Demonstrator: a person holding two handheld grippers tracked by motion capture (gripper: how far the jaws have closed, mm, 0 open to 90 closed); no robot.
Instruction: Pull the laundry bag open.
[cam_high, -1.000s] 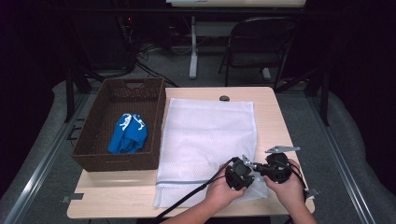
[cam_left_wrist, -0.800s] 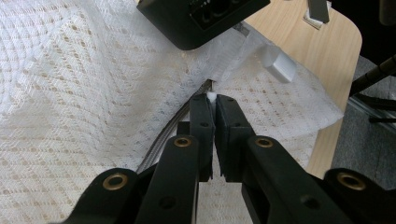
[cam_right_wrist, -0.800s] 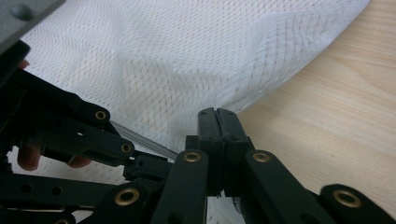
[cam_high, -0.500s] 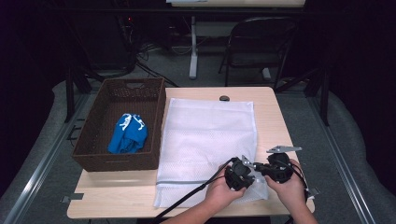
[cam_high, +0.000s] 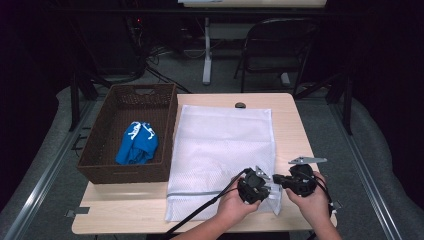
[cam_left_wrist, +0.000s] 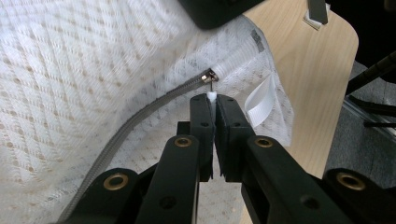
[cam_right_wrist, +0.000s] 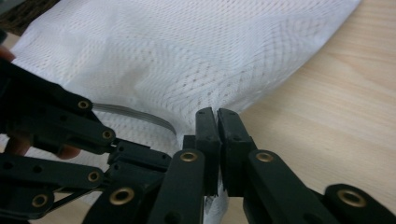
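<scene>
A white mesh laundry bag (cam_high: 222, 150) lies flat on the wooden table (cam_high: 295, 130). Its grey zipper (cam_left_wrist: 135, 122) runs along the near edge and ends at a metal slider (cam_left_wrist: 208, 76) by the near right corner. My left gripper (cam_high: 266, 190) (cam_left_wrist: 212, 100) is shut on the white zipper pull tab (cam_left_wrist: 212, 95) just below that slider. Facing it from the right, my right gripper (cam_high: 278, 181) (cam_right_wrist: 216, 115) is shut on the mesh at the bag's corner edge (cam_right_wrist: 205, 100). The left gripper's black linkage (cam_right_wrist: 70, 135) crosses the right gripper view.
A dark wicker basket (cam_high: 100, 167) holding a blue cloth (cam_high: 137, 144) stands left of the bag. A small dark knob (cam_high: 240, 105) sits at the table's far edge. A white label (cam_left_wrist: 259, 100) hangs at the bag's corner. The table's right edge (cam_left_wrist: 343, 70) is close.
Hardly anything: both grippers stay pinched at the bag's near right corner, with only a very slight shift of the hands.
</scene>
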